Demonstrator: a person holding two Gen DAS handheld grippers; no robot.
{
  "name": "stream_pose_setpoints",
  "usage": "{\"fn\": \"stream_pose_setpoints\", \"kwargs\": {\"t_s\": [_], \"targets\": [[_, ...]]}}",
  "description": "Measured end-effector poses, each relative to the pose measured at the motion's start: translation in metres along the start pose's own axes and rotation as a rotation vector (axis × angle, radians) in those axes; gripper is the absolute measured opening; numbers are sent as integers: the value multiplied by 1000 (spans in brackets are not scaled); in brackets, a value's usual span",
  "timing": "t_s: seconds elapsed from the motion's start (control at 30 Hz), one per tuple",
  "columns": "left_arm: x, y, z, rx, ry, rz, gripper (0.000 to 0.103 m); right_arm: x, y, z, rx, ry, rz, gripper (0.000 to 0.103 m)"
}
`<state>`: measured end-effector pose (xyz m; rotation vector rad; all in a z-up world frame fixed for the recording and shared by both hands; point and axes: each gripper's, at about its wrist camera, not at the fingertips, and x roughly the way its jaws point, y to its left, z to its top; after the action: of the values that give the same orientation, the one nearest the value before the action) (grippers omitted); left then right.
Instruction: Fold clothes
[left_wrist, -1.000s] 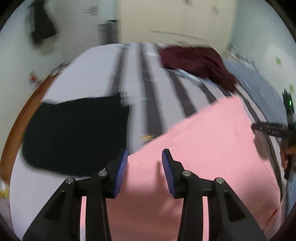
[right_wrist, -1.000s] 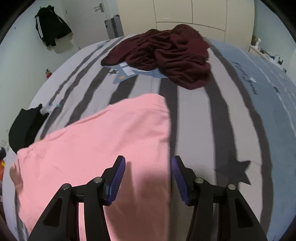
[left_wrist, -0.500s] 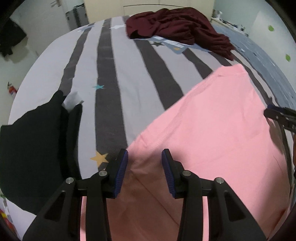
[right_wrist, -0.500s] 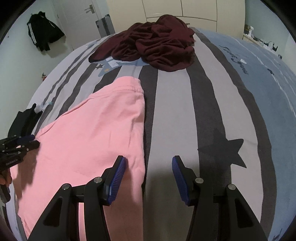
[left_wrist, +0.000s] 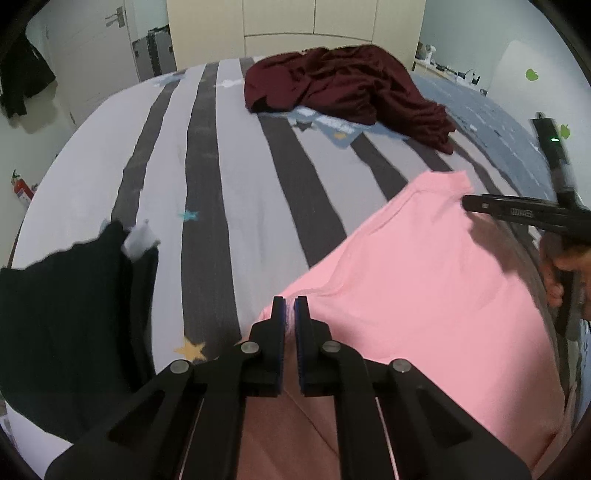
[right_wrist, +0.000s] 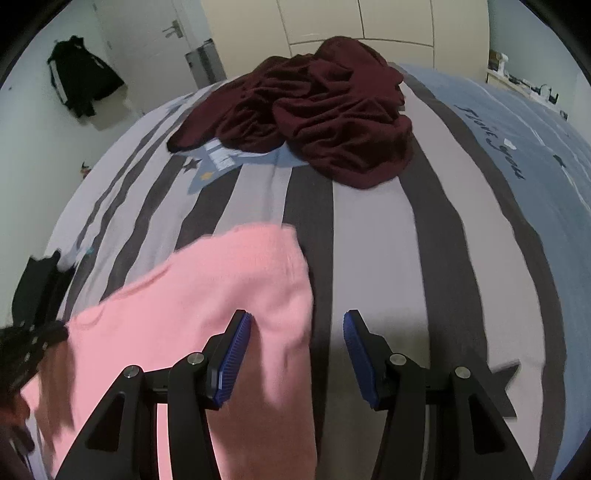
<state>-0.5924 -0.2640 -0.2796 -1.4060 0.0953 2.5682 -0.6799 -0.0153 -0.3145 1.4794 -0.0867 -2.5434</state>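
Your left gripper (left_wrist: 290, 317) is right at the near corner of the pink garment (left_wrist: 424, 295), jaws pinched nearly together with a sliver of pink fabric showing between the blue pads, so you've got that edge clamped. Your right gripper (right_wrist: 297, 350) sits with its jaws spread wide and nothing between them; the left finger (right_wrist: 232, 365) is over the pink garment (right_wrist: 207, 295) and the right finger is over bare bedding, with the garment's right edge running between the two. From the left wrist view, that right gripper (left_wrist: 469, 203) reaches in at the garment's far corner.

The pink piece lies spread flat on the striped bedspread (right_wrist: 369, 240), angled across the grey and dark bands. Off to your left a black garment (left_wrist: 66, 332) lies flat near the bed's edge, with a small white tag at its upper corner.

Farther up the bed, a crumpled maroon garment (right_wrist: 317, 110) sits in a heap, well apart from the pink one. Beyond the bed, a black jacket (right_wrist: 81, 81) hangs on the wall beside a door, and pale wardrobe doors (right_wrist: 332, 22) close off the back.
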Motion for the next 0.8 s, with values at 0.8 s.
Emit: {"fn": "stream_pose_setpoints", "kwargs": {"t_s": [0.8], "targets": [[44, -30, 22, 66, 129, -10, 10, -12, 26, -23, -161, 10, 122, 46]]}}
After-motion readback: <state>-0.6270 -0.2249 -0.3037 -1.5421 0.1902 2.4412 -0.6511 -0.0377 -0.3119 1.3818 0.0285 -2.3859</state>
